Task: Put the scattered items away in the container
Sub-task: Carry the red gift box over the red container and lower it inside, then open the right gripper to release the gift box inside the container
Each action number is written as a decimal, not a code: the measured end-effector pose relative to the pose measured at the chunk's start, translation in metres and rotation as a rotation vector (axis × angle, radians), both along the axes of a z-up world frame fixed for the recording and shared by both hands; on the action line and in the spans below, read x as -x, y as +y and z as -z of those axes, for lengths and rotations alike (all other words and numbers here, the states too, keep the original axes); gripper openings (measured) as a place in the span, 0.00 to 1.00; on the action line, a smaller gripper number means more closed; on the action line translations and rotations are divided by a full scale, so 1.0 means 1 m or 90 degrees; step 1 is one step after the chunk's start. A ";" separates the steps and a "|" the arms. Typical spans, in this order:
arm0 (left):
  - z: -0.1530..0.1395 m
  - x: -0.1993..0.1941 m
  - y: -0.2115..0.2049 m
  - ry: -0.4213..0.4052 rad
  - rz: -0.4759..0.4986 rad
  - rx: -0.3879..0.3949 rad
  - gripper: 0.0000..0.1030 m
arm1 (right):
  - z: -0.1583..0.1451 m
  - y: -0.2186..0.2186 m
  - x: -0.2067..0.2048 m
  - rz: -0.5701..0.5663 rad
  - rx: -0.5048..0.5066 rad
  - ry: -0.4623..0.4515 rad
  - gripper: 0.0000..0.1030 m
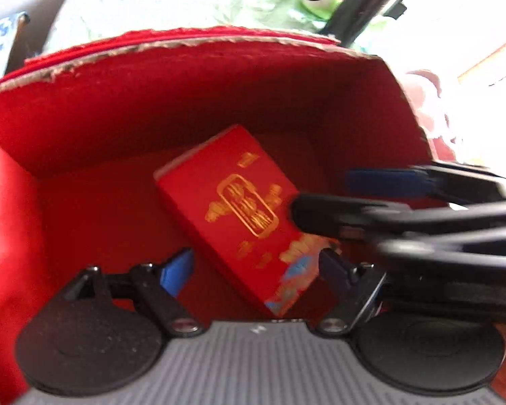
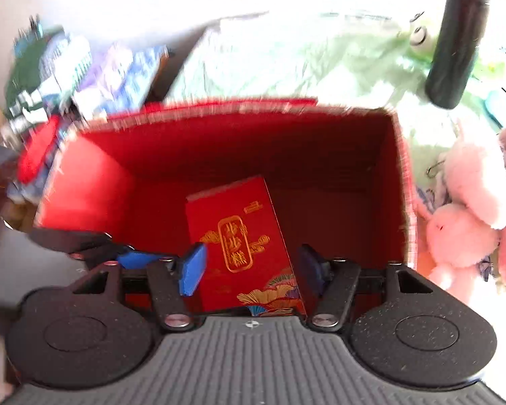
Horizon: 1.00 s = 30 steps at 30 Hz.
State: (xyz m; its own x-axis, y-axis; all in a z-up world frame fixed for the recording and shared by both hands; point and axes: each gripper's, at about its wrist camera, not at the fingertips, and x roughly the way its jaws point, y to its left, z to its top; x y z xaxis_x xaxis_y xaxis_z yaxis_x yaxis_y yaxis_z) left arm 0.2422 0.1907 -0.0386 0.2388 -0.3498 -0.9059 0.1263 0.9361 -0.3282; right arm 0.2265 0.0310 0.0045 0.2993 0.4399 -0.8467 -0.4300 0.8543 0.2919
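Pale green cloth (image 2: 286, 60) backs the red container (image 2: 253, 141), where a red packet (image 2: 239, 236) lies on its floor. Only the right wrist view shows pink plush toys (image 2: 469, 209) at three o'clock (blurred). Both the left gripper (image 1: 256, 266) and right gripper (image 2: 249, 270) gape, straddling the packet untouched.

This is looking like a home, most likely a bedroom or living room. A pale green crumpled cloth (image 2: 286, 64) is covering the surface under the red container (image 2: 401, 175). Pink plush toys (image 2: 469, 209) are lying just beside the container's right wall, and a green frog plush (image 2: 418, 38) is sitting near the cloth's far right corner, next to a dark cylindrical bottle (image 2: 455, 40). Bright daylight is washing out the background.
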 end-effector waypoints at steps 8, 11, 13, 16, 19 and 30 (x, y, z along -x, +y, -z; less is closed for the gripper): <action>0.007 -0.021 -0.018 0.030 0.030 -0.020 0.82 | -0.030 -0.069 0.017 0.078 -0.196 -0.077 0.57; 0.005 -0.026 -0.037 0.016 0.066 -0.043 0.82 | -0.035 -0.087 0.022 0.097 -0.212 -0.110 0.52; 0.006 -0.029 -0.050 0.017 0.093 -0.043 0.82 | -0.035 -0.098 0.028 0.107 -0.221 -0.128 0.51; 0.004 -0.032 -0.069 0.013 0.130 -0.043 0.82 | -0.034 -0.109 0.033 0.121 -0.236 -0.152 0.49; -0.004 -0.031 -0.086 -0.013 0.169 -0.049 0.82 | -0.031 -0.118 0.037 0.131 -0.242 -0.173 0.48; -0.017 -0.020 -0.096 -0.035 0.196 -0.084 0.83 | -0.016 -0.108 0.050 0.133 -0.200 -0.232 0.43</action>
